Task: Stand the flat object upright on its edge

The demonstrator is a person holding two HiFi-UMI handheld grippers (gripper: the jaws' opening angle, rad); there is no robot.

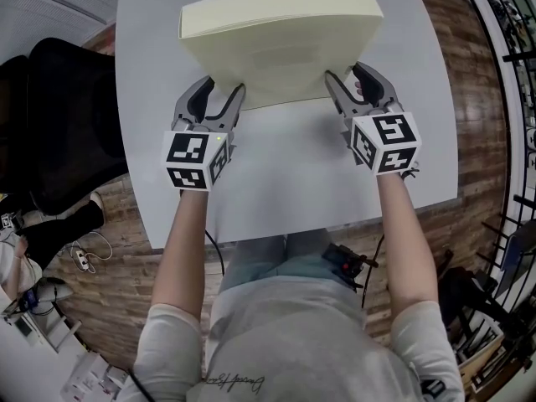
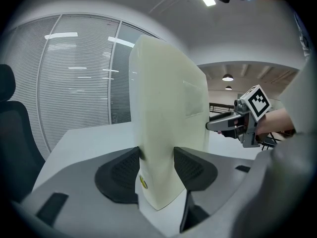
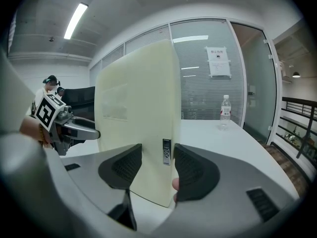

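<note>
The flat object (image 1: pixel 280 40) is a cream slab-shaped case, held over the grey table (image 1: pixel 285 174) between both grippers. My left gripper (image 1: pixel 224 90) is shut on its near left corner, and my right gripper (image 1: pixel 347 78) is shut on its near right corner. In the left gripper view the flat object (image 2: pixel 168 108) rises tall between the pads of the left gripper (image 2: pixel 157 165), with the right gripper (image 2: pixel 237 123) at its far side. The right gripper view shows the flat object (image 3: pixel 138 113) standing between the right gripper's (image 3: pixel 157 162) pads, a small label against one pad, and the left gripper (image 3: pixel 64 125) beyond.
A black office chair (image 1: pixel 67 124) stands close to the table's left edge. A water bottle (image 3: pixel 225 110) stands far back on the table at the right. Glass walls with blinds lie behind. A railing (image 1: pixel 502 23) runs along the right.
</note>
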